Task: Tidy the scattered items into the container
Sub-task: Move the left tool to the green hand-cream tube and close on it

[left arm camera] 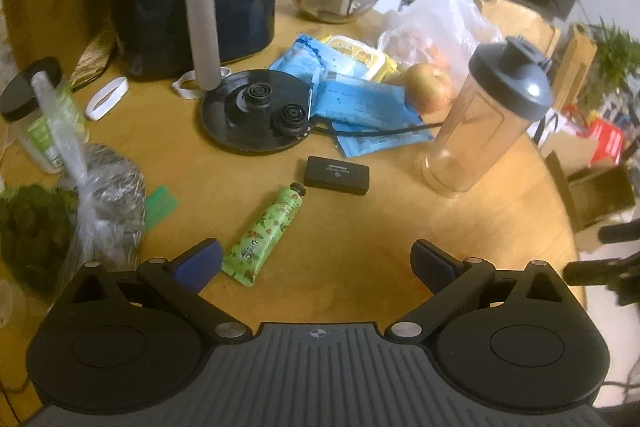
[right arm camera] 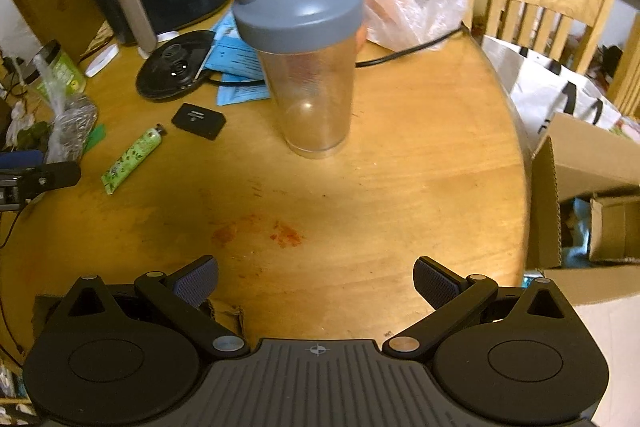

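- Left gripper (left arm camera: 316,263): jaws spread wide, nothing between them; hovers over table (left arm camera: 360,227).
- Right gripper (right arm camera: 316,283): also wide open, empty.
- Tube (left arm camera: 266,233): lies flat at 11 o'clock from left gripper, tail just beside the left pad (left arm camera: 200,263). Judged light, soft, squashable; best pinched across the mid-body, gently, jaws square to its length.
- Black case (left arm camera: 337,174): at 12 o'clock, touching or nearly touching the tube cap. Looks rigid, light; grip across the short sides.
- Shaker (right arm camera: 304,51): upright at 12 o'clock from right gripper. Empty, so light and tippy; smooth wall likely slippery; hold low on the body.
- Box (right arm camera: 580,163): open, off the table edge at 3 o'clock of right view; likely the container.
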The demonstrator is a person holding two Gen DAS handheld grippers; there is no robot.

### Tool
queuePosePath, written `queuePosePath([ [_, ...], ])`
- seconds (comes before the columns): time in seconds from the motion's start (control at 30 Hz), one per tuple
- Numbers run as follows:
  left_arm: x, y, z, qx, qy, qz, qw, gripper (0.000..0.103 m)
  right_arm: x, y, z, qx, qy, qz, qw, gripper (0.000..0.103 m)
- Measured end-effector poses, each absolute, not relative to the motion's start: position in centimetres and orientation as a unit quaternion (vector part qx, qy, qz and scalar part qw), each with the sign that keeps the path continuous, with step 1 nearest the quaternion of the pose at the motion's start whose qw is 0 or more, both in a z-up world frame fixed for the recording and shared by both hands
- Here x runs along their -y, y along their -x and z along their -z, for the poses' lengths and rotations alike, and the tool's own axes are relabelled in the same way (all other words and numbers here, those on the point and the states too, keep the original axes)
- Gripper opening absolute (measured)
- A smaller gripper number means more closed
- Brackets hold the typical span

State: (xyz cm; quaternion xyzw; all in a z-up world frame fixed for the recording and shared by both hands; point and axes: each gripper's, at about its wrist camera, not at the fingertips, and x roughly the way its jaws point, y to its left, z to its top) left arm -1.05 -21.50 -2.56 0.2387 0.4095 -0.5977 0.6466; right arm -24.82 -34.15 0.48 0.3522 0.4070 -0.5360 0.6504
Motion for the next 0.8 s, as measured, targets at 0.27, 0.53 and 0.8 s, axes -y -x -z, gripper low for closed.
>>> queuePosePath([
  [0.27, 23.9, 0.0, 4.9, -0.404, -0.273, 0.608, 0.627, 0.102, 33.8, 25.9, -0.3, -0.402, -0.362, 0.555, 0.632, 0.103],
  [0.53, 25.9, -0.6, 7.4, -0.400, -0.298, 0.614, 0.612, 0.102, 33.1, 27.1, -0.2, -0.394, -0.376, 0.574, 0.612, 0.103],
  [0.8, 27.5, -1.4, 9.8, -0.418, -0.311, 0.598, 0.608, 0.089, 32.2, 27.8, 0.1, -0.390, -0.385, 0.585, 0.597, 0.103],
])
